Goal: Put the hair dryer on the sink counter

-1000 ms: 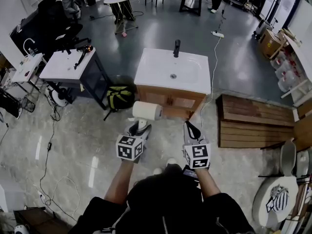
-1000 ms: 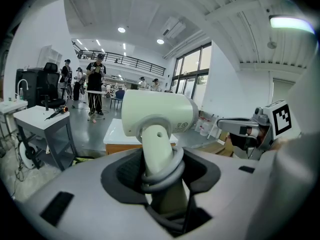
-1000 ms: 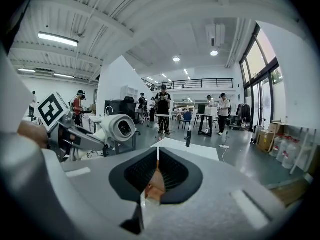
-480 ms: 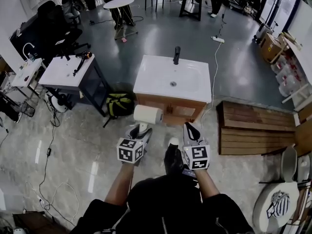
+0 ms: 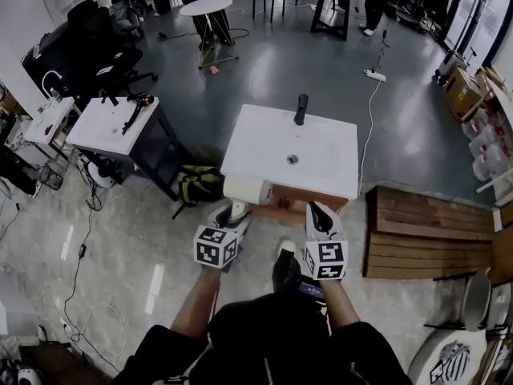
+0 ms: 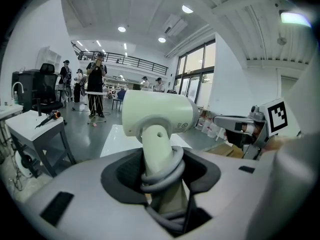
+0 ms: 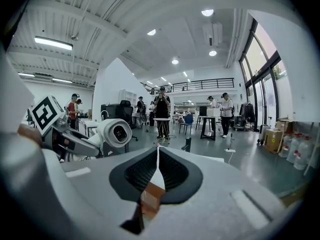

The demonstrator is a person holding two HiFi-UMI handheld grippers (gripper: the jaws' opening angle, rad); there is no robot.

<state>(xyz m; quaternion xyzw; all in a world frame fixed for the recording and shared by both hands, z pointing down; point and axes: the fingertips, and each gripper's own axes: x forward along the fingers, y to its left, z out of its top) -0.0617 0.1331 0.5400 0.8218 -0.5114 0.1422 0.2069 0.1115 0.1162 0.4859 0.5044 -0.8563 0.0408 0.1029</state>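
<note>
My left gripper (image 5: 232,212) is shut on the handle of a cream-white hair dryer (image 5: 247,189), whose grey cord is coiled round the handle (image 6: 159,166). The dryer's barrel (image 6: 159,115) stands upright above the jaws and hangs just at the front edge of the white sink counter (image 5: 264,147). In the right gripper view the dryer's nozzle (image 7: 119,132) shows at the left. My right gripper (image 5: 315,212) hovers beside it, shut, with nothing between its jaws. The black tap (image 5: 300,108) stands at the counter's far edge.
A white side table (image 5: 104,124) at the left carries another hair dryer (image 5: 136,107). A yellow-black bag (image 5: 200,184) lies on the floor beside the sink cabinet. Wooden pallets (image 5: 429,231) lie at the right. Several people (image 6: 96,86) stand in the far room.
I have walked forward: the sink counter has come nearer and the hair dryer now reaches its front edge. Both grippers keep their hold and spacing.
</note>
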